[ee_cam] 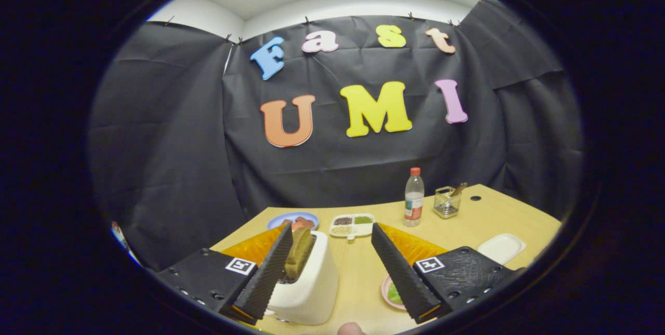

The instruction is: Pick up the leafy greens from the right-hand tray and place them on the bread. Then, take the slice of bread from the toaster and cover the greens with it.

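A white toaster (310,283) stands on the wooden table just inside my left finger, with a brown slice of bread (300,252) sticking up from its slot. My gripper (332,235) is open, its fingers spread wide with nothing between the tips. The left finger overlaps the toaster's left side. Leafy greens (395,292) lie on a small pink tray (387,293) that peeks out from under my right finger. Beyond the toaster sits a blue plate (291,219) holding something reddish-brown that I cannot identify.
A white divided dish (351,225) of grains and seeds sits ahead between the fingers. A clear bottle (414,198) with a red cap and a wire basket (447,202) stand further right. A white tray (501,248) lies near the table's right edge. Part of a finger (350,329) shows below.
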